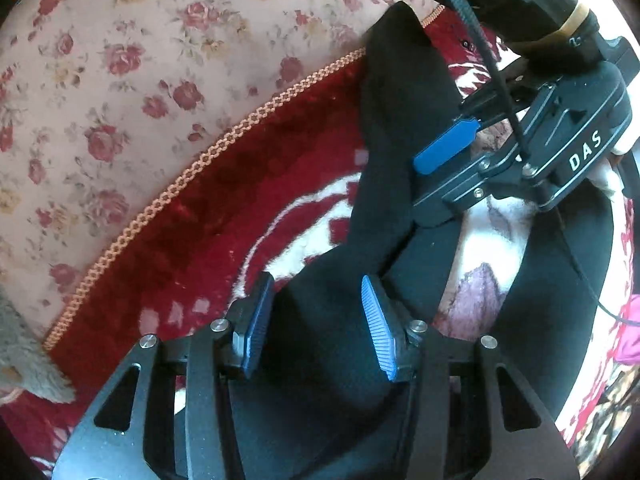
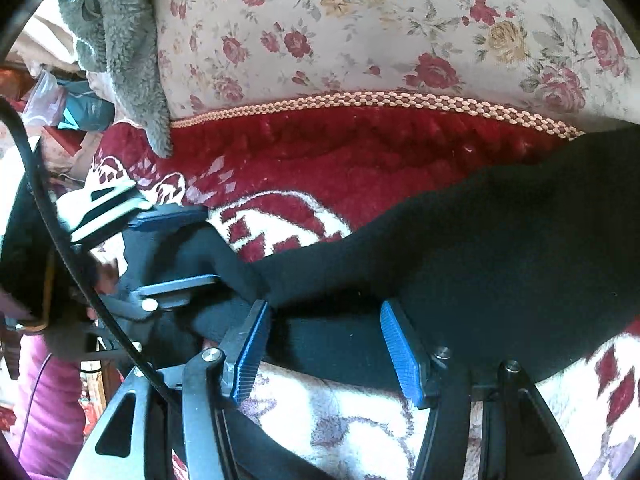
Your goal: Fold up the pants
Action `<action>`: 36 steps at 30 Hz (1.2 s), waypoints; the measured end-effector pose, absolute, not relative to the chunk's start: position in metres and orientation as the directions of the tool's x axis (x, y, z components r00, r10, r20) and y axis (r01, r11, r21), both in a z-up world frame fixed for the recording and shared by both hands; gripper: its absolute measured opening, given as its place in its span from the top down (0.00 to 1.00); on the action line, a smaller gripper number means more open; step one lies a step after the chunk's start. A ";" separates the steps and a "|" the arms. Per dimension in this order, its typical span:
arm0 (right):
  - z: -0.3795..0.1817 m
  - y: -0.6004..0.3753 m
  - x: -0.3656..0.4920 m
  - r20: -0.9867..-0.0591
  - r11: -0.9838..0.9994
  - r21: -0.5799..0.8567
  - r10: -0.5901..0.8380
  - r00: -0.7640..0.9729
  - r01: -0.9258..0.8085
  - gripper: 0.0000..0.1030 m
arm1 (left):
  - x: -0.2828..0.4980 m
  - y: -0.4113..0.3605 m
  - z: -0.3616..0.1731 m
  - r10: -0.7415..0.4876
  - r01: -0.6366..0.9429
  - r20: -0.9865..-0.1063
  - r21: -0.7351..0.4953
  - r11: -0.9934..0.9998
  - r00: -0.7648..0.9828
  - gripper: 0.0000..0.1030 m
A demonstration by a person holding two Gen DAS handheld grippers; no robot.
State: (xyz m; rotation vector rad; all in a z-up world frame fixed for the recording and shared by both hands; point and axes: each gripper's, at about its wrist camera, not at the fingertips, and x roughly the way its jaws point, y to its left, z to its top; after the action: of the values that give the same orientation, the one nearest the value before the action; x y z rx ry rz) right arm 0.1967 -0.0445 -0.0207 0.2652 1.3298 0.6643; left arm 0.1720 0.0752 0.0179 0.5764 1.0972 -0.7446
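The black pants (image 1: 396, 128) lie spread on a red and white patterned blanket (image 1: 224, 184), whose braided orange trim (image 1: 200, 160) runs along a cream floral sheet (image 1: 120, 60) beyond it. In the left wrist view one leg of the garment stretches away toward the trim, while a second dark band curves down the right side of the picture.

The left gripper (image 1: 318, 328) points steeply down over the near end of that leg. Its blue ribbed pads stand apart, with black fabric lying in the gap between them; the pads do not press on the cloth.

The right gripper (image 2: 334, 350) is likewise spread, its blue pads set well apart above a fold of the pants, and no pinch on the fabric is seen. In the left wrist view this same tool (image 1: 516, 152) appears at the upper right, hanging over the garment, a black cable (image 1: 480, 40) running up from it.

A grey fleecy cloth (image 2: 124, 40) drapes over the sheet at the upper left of the right wrist view, its lower tip touching the blanket edge. A magenta sleeve (image 2: 44, 400) shows at the lower left of that view.
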 end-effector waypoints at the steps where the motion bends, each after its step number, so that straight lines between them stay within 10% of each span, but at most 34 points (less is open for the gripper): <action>1: -0.021 -0.046 0.197 -0.799 0.784 0.551 0.594 0.089 -0.287 0.46 | 0.170 0.075 0.019 -0.252 0.770 -0.925 0.063 0.635 0.283 0.56; 13: -0.014 -0.116 0.217 -0.666 0.682 0.731 0.703 0.248 0.030 0.46 | 0.136 0.068 0.015 -0.282 0.718 -0.882 0.087 0.690 0.378 0.90; 24: -0.027 -0.086 0.269 -0.823 0.808 0.568 0.559 0.102 0.153 0.46 | 0.117 0.085 0.033 -0.352 0.709 -0.846 0.044 0.704 0.402 0.92; 29: -0.031 -0.061 0.285 -0.865 0.861 0.501 0.501 0.027 0.089 0.29 | 0.122 0.088 0.026 -0.349 0.701 -0.852 0.028 0.713 0.389 0.92; 36: -0.020 -0.043 0.267 -0.940 0.936 0.315 0.330 0.087 -0.155 0.62 | 0.121 0.087 0.027 -0.370 0.692 -0.846 -0.002 0.722 0.384 0.92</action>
State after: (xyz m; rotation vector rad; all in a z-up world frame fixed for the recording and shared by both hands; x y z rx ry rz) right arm 0.2673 -0.0427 -0.0205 0.1474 1.4407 0.3632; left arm 0.1215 0.0872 0.0269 0.3822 0.9582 -0.6978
